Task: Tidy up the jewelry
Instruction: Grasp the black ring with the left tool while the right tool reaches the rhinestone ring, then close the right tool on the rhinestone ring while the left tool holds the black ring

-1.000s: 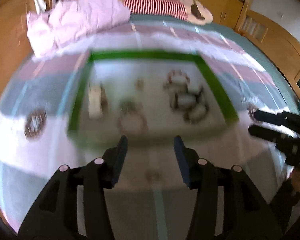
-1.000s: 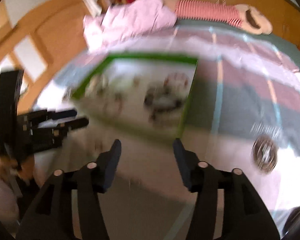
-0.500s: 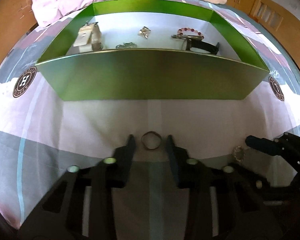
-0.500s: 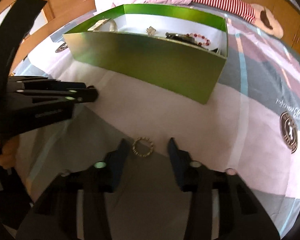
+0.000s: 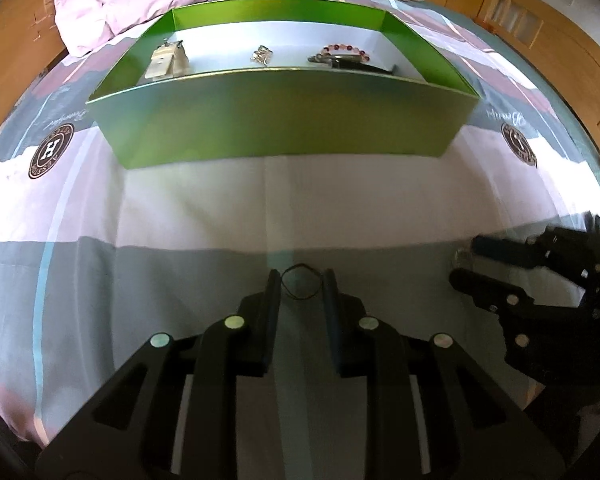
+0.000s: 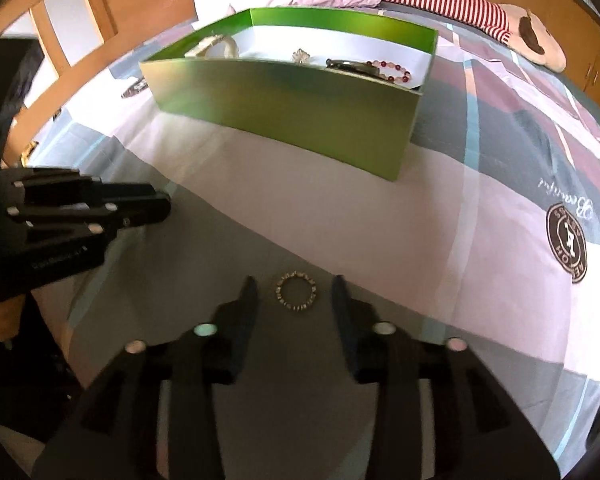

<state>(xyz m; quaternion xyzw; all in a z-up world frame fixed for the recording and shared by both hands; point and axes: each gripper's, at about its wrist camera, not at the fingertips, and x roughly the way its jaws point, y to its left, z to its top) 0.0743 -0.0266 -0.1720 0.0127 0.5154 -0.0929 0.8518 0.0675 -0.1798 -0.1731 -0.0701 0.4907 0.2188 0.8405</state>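
Left wrist view: left gripper (image 5: 300,286) pinched onto thin dark wire ring (image 5: 301,283), pads touching both sides, on grey patch of patterned bedsheet (image 5: 180,216). Right wrist view: right gripper (image 6: 294,294), jaws just reopened partway, straddling small beaded silver ring (image 6: 296,292) without touching. Beyond both, open green cardboard box (image 5: 284,120), already holding beaded bracelet (image 5: 346,50) and other pieces.

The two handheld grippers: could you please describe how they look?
Both the left gripper and right gripper are matte black frames with triangular cut-outs and small round pale studs. Their fingers are flat, narrow, dark bluish blades. No cables or sleeves show.
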